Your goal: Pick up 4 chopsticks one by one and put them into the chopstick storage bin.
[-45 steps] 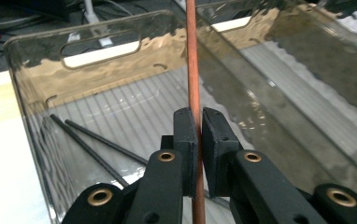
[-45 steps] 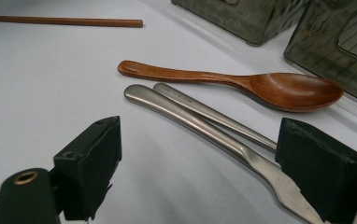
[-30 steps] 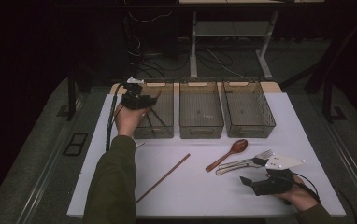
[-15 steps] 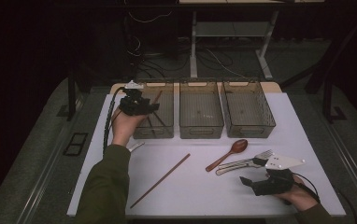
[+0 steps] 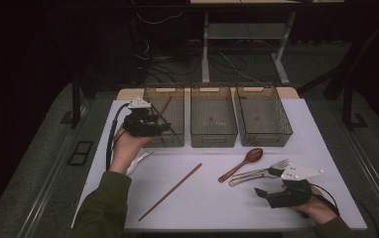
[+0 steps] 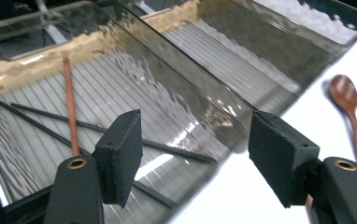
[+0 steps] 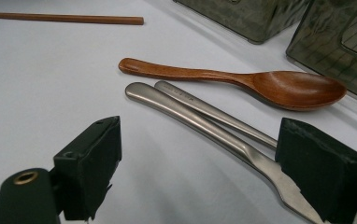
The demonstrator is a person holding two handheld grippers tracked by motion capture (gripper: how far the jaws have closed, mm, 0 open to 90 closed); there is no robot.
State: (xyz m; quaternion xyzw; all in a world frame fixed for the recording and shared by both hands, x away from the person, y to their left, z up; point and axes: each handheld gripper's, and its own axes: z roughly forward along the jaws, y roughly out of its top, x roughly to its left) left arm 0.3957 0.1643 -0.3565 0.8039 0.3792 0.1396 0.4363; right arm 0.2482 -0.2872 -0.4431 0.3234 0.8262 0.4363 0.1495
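My left gripper (image 5: 162,128) hovers open over the near left corner of the left bin (image 5: 150,91). In the left gripper view its jaws (image 6: 195,163) stand wide apart with nothing between them. Below them a brown chopstick (image 6: 70,107) and two thin black sticks (image 6: 97,128) lie inside the bin. That brown chopstick (image 5: 163,110) leans toward the bin's far wall. My right gripper (image 5: 263,194) rests low on the table, open, near the metal fork (image 5: 259,172). In the right gripper view the fork (image 7: 200,114) and a second metal handle pass between the open jaws (image 7: 200,172), untouched.
Middle bin (image 5: 213,136) and right bin (image 5: 286,131) stand beside the left one at the back of the white mat. A wooden spoon (image 5: 242,163) lies next to the fork, a second brown chopstick (image 5: 170,192) lies mid-mat, and a pale utensil (image 5: 139,161) lies under my left wrist.
My left gripper has drawn back from over the left bin toward its near edge. The brown chopstick stays in the bin. The right gripper has not moved.
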